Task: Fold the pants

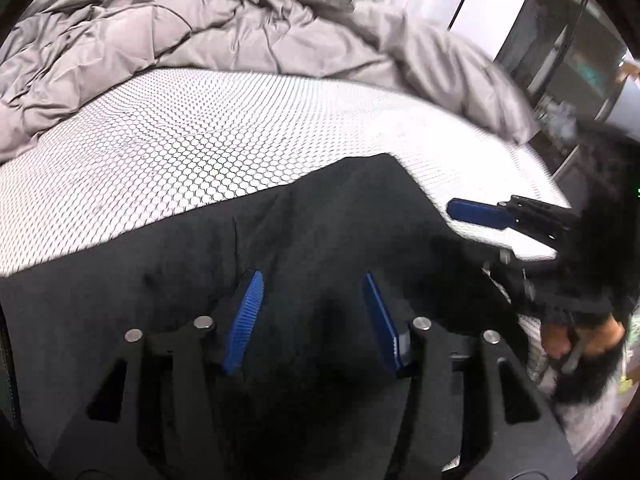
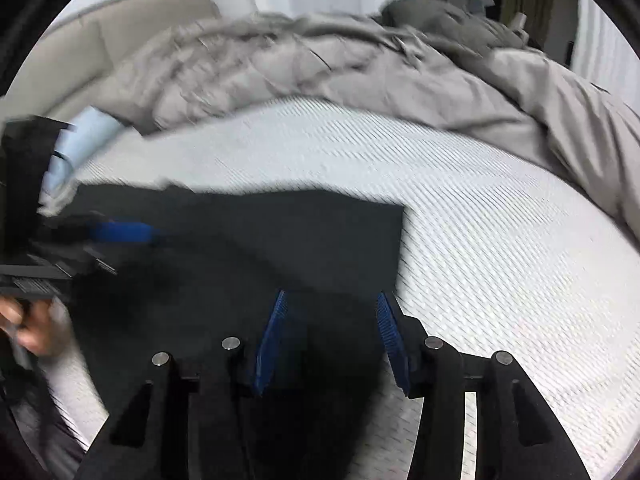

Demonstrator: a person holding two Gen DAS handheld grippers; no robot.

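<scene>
Left wrist view first: the black pants (image 1: pixel 320 220) lie spread on the bed's white honeycomb mattress (image 1: pixel 180 140), and the left hand-held gripper (image 1: pixel 314 312) hangs over them with its blue fingers spread wide, nothing between them. Off to the right, the right hand-held gripper (image 1: pixel 476 214) sits over the mattress just past the pants' edge; from here I cannot tell its opening. Right wrist view settles it: the right hand-held gripper (image 2: pixel 332 340) is wide too, empty, poised above the cloth. The pants (image 2: pixel 280 232) show a clean straight far edge and a square corner, so I judge at least 1 fold is in, with more folding likely left. Hard to read: both views blur, the near part of the pants is hidden beneath the grippers, and the layers cannot be counted. A rumpled grey duvet (image 2: pixel 320 64) fills the back.
</scene>
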